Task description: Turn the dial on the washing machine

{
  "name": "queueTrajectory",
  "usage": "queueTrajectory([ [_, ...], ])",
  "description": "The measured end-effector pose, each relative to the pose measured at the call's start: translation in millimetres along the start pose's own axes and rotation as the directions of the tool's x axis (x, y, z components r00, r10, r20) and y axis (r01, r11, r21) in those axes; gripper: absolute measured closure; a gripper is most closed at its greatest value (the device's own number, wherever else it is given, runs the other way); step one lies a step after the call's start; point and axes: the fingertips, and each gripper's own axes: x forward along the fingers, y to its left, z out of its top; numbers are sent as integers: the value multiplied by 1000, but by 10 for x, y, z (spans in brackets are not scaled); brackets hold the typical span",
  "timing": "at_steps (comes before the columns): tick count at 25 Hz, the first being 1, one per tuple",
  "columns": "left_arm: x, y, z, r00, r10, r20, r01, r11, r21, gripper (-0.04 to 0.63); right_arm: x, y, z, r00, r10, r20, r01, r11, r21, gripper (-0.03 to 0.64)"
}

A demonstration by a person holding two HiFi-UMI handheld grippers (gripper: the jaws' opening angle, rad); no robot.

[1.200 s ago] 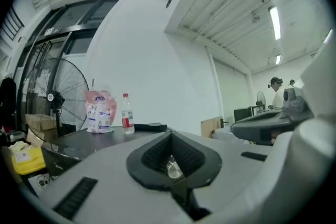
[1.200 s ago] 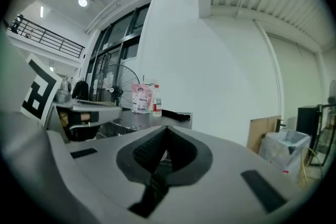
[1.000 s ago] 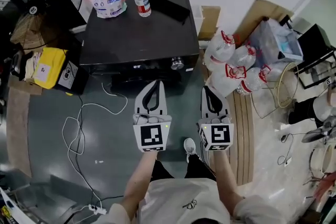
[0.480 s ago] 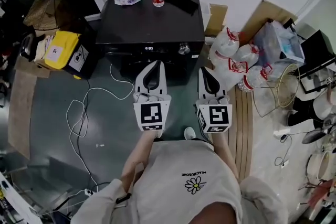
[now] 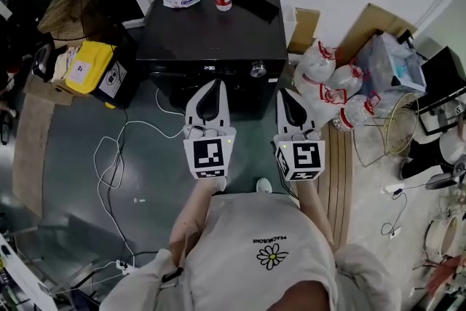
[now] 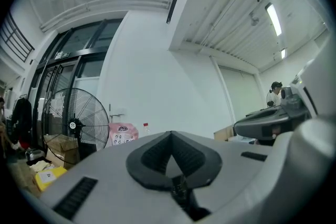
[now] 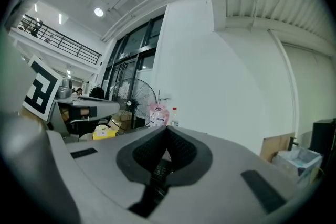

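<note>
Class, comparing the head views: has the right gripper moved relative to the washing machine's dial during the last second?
Yes. The right gripper has come forward toward the dial on the washing machine; the gap between them has shrunk.

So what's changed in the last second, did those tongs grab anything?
Nothing was grabbed. The person's view pulled back, and the left tongs and right tongs edged slightly closer to the black box-shaped washing machine. Both stayed shut and empty, and the round silver dial is untouched.
</note>
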Motion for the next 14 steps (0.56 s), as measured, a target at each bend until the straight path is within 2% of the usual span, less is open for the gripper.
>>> queueTrajectory([
  [14, 80, -7, -63, 1000, -7, -16, 6, 1000, -5, 598, 25, -116, -114, 999, -18, -32, 18, 1000, 6, 615],
])
